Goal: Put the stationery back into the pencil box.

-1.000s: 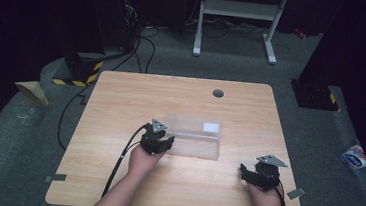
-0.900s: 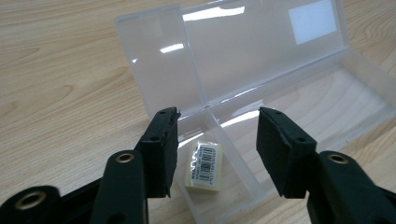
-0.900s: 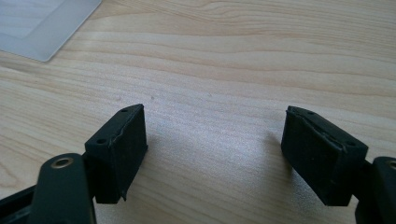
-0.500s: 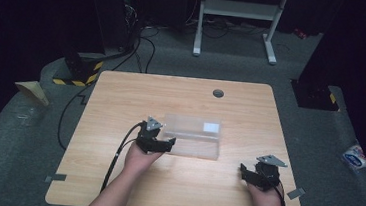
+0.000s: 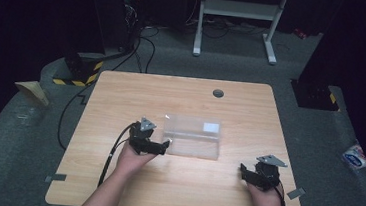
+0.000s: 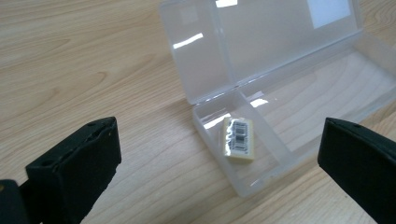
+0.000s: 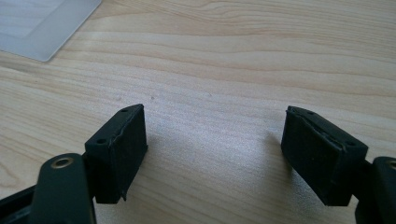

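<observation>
A clear plastic box (image 5: pixel 191 136) lies open near the middle of the desk (image 5: pixel 121 92), a little toward the near edge, with its lid folded back flat toward the far edge. In the left gripper view, a small pale eraser (image 6: pixel 239 138) with a barcode label lies inside the box, in the small end compartment, the one closest to the left gripper (image 5: pixel 159 146). The long compartment beside it has nothing visible in it. The jaws of the left gripper have just been opening and now stand wide apart, released, with nothing between them; the gripper is held just beside the left end of the box. The right gripper (image 5: pixel 247 173) rests near the near right corner of the desk, well apart from the box, and its jaws are also apart over bare wood, grasping nothing.
</observation>
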A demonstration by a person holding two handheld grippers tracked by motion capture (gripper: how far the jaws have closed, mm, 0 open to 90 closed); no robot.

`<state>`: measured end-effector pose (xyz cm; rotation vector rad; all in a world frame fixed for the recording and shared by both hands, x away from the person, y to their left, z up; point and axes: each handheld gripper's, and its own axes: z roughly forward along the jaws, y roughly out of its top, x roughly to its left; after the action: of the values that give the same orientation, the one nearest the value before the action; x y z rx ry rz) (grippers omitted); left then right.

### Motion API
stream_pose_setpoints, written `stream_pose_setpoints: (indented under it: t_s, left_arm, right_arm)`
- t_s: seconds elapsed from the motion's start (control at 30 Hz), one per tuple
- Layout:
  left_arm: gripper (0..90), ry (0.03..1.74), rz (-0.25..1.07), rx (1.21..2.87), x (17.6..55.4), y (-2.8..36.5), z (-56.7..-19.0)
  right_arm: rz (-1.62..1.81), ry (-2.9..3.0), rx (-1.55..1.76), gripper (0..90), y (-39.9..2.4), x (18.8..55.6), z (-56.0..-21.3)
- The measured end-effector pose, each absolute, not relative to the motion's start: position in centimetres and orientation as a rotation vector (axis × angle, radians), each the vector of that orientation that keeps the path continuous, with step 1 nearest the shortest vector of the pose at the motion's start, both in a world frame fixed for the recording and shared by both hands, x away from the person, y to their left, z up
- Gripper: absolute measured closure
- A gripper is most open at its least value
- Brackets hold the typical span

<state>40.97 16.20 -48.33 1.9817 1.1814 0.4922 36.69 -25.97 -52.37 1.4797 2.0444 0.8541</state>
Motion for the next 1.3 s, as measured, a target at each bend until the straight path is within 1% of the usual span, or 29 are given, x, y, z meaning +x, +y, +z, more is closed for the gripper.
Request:
stream_pose_setpoints:
  t_s: [0.4, 0.47, 0.53, 0.57, 0.7, 0.83, 0.93, 1.03, 1.07, 1.17, 1.23, 1.3]
  left_arm:
    - [0.2, 1.237, 0.507, 1.977, 39.8, 20.8, -49.0]
    - [0.2, 1.263, 0.518, 1.991, 39.4, 22.2, -49.6]
    - [0.2, 1.272, 0.509, 1.991, 39.3, 22.5, -49.9]
    - [0.2, 1.29, 0.501, 2.005, 39.0, 23.5, -50.6]
    - [0.2, 1.329, 0.488, 2.008, 38.4, 24.7, -51.5]
    - [0.2, 1.334, 0.509, 2.039, 37.2, 26.0, -52.3]
    - [0.2, 1.323, 0.53, 2.066, 36.1, 26.5, -52.8]
    - [0.3, 1.335, 0.567, 2.027, 34.6, 27.3, -53.0]
    - [1.1, 1.335, 0.567, 2.027, 34.6, 27.3, -53.0]
    - [1.0, 1.405, 0.595, 1.99, 33.8, 27.7, -53.1]
    - [0.3, 1.42, 0.592, 1.981, 33.8, 27.9, -53.1]
    - [0.8, 1.4, 0.597, 1.993, 33.8, 27.9, -53.1]
  right_arm:
    - [0.854, 2.045, 1.477, 22.0, -26.0, 36.7, -52.4]
    - [0.854, 2.045, 1.477, 22.0, -26.0, 36.7, -52.4]
    - [0.854, 2.045, 1.477, 22.0, -26.0, 36.7, -52.4]
    - [0.854, 2.044, 1.48, 22.0, -26.0, 36.7, -52.4]
    - [0.854, 2.045, 1.478, 22.0, -26.0, 36.7, -52.4]
    - [0.853, 2.044, 1.478, 22.0, -26.0, 36.7, -52.4]
    - [0.853, 2.043, 1.479, 22.1, -26.0, 36.7, -52.4]
    - [0.853, 2.041, 1.482, 22.1, -25.9, 36.6, -52.4]
    - [0.853, 2.041, 1.482, 22.1, -25.9, 36.6, -52.4]
    - [0.853, 2.039, 1.482, 22.2, -25.9, 36.6, -52.4]
    - [0.853, 2.041, 1.483, 22.2, -26.0, 36.6, -52.4]
    - [0.853, 2.041, 1.483, 22.1, -26.0, 36.6, -52.4]
